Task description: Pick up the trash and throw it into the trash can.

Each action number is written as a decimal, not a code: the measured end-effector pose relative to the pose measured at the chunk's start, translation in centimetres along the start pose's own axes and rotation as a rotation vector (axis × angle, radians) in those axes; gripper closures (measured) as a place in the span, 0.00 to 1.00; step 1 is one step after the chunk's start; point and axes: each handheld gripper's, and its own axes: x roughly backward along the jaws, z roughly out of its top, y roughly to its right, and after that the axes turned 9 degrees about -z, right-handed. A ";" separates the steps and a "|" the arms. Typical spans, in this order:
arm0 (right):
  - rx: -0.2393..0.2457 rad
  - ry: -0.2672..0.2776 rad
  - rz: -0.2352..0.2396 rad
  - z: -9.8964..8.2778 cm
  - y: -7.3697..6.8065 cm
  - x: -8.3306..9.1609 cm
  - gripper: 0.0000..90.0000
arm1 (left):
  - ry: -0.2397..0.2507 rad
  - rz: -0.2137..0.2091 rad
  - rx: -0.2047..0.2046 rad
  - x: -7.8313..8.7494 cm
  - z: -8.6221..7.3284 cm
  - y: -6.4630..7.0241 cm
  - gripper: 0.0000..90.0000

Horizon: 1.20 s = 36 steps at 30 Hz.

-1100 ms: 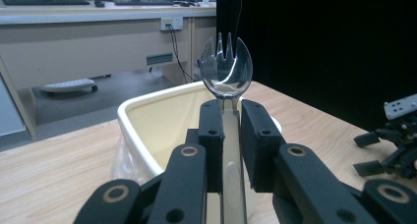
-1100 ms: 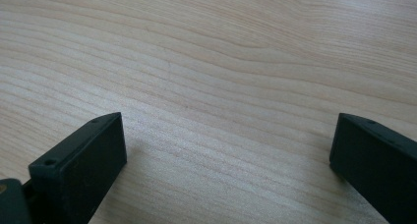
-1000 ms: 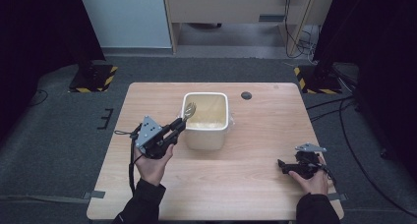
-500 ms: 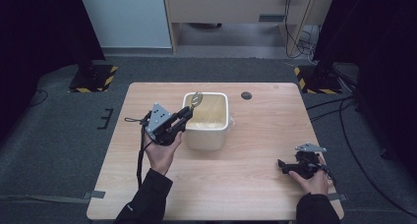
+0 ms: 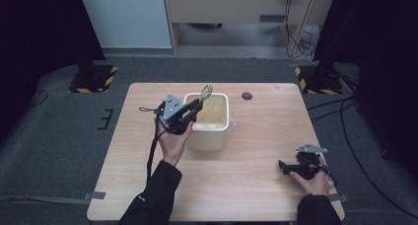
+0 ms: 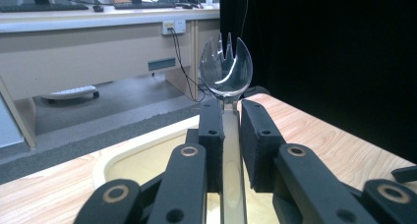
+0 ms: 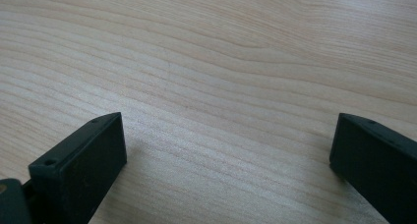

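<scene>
My left gripper (image 5: pixel 196 106) is shut on a clear plastic spork (image 5: pixel 205 92), held above the left rim of a cream square bin (image 5: pixel 211 137). In the left gripper view the spork (image 6: pixel 226 67) stands upright between the two black jaws, its handle clamped at the left gripper (image 6: pixel 231 117) tips, with the bin's rim (image 6: pixel 105 161) below. My right gripper (image 5: pixel 284 166) rests low near the table's front right, held by a hand. Its jaws stand wide apart in the right gripper view, where the right gripper (image 7: pixel 226 150) has only bare wood between its fingers.
The wooden table (image 5: pixel 256 136) has a dark round hole (image 5: pixel 247 95) near its back edge. Behind the table stand a desk (image 6: pixel 74 42) and trailing cables (image 5: pixel 296 18); yellow-black striped bases (image 5: pixel 93 77) sit on the grey floor at both sides.
My left gripper has carried the spork up and to the right, from beside the bin's left wall to over its rim. The right gripper has stayed still.
</scene>
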 end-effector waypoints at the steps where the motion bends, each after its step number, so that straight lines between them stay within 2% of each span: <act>1: 0.000 0.000 0.000 0.0 0.0 0.0 0.01 | -0.011 -0.003 -0.001 -0.3 -0.2 -0.1 0.88; 10: 0.002 0.000 0.002 0.0 0.0 0.0 0.01 | -0.070 -0.008 0.008 -2.6 -1.9 -0.7 0.88; 13: 0.002 0.000 0.002 0.0 0.0 0.0 0.01 | -0.091 -0.007 0.004 -3.1 -2.4 -0.9 0.88; 19: 0.003 0.000 0.003 0.0 0.0 0.0 0.01 | -0.103 -0.004 0.006 -3.2 -2.8 -1.3 0.88; 26: 0.003 0.000 0.003 0.0 0.0 0.0 0.01 | -0.077 -0.008 0.025 -2.2 -2.8 -1.4 0.82; 30: 0.003 0.000 0.003 0.0 0.0 0.0 0.01 | -0.062 -0.013 0.031 -1.0 -2.7 -1.2 0.79; 36: 0.005 0.000 0.004 0.0 0.0 0.0 0.01 | -0.055 0.001 0.027 1.6 -2.8 -1.2 0.76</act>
